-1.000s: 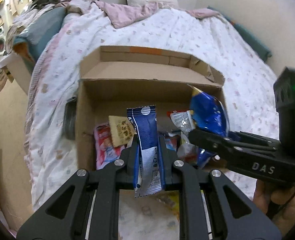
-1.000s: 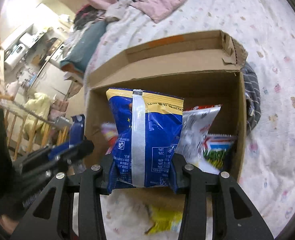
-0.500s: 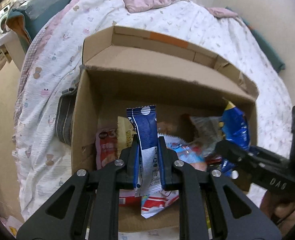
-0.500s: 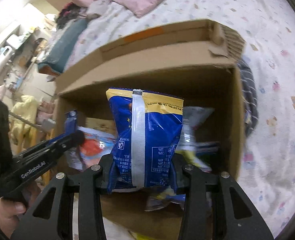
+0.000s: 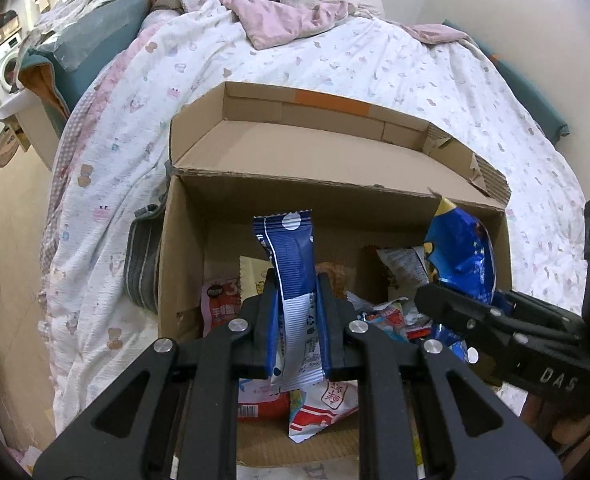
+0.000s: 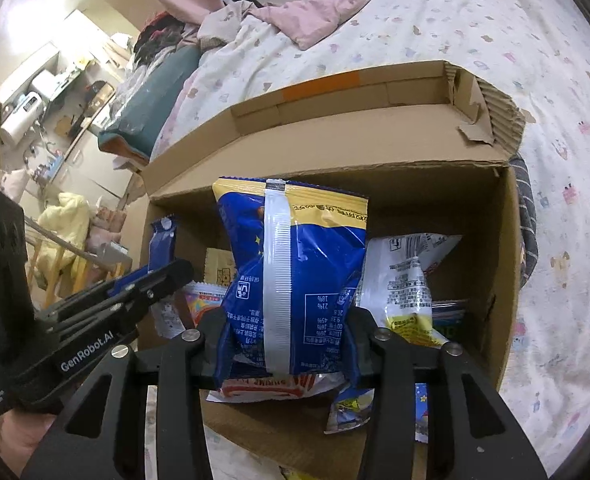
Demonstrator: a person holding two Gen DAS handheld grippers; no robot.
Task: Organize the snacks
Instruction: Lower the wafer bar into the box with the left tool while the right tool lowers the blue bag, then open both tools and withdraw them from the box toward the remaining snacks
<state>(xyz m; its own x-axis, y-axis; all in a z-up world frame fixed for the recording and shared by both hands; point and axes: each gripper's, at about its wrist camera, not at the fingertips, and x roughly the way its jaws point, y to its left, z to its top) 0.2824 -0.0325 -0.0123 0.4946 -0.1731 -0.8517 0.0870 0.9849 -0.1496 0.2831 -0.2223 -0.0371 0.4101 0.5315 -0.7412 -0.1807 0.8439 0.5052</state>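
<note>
An open cardboard box (image 5: 179,264) of snacks sits on the bed. My left gripper (image 5: 295,292) is shut on a narrow blue and white packet (image 5: 291,264), held upright over the box's left half. My right gripper (image 6: 287,320) holds a blue and yellow snack bag (image 6: 295,248) upright over the box (image 6: 507,272). Its jaws are opening, and the bag still sits between the pads. Each gripper shows in the other's view: the right gripper (image 5: 447,308) with its bag (image 5: 461,256), and the left gripper (image 6: 171,276) with its packet (image 6: 162,240).
Several packets lie in the box, among them a pink pack (image 5: 219,308) and a white and silver pack (image 6: 407,276). A grey striped cloth (image 5: 143,264) lies against the box's outer wall. Patterned bedding (image 5: 335,56) surrounds the box; the floor (image 5: 7,208) is at left.
My left gripper has moved forward and down with its packet, from in front of the box to over its inside. The right gripper keeps its bag over the box.
</note>
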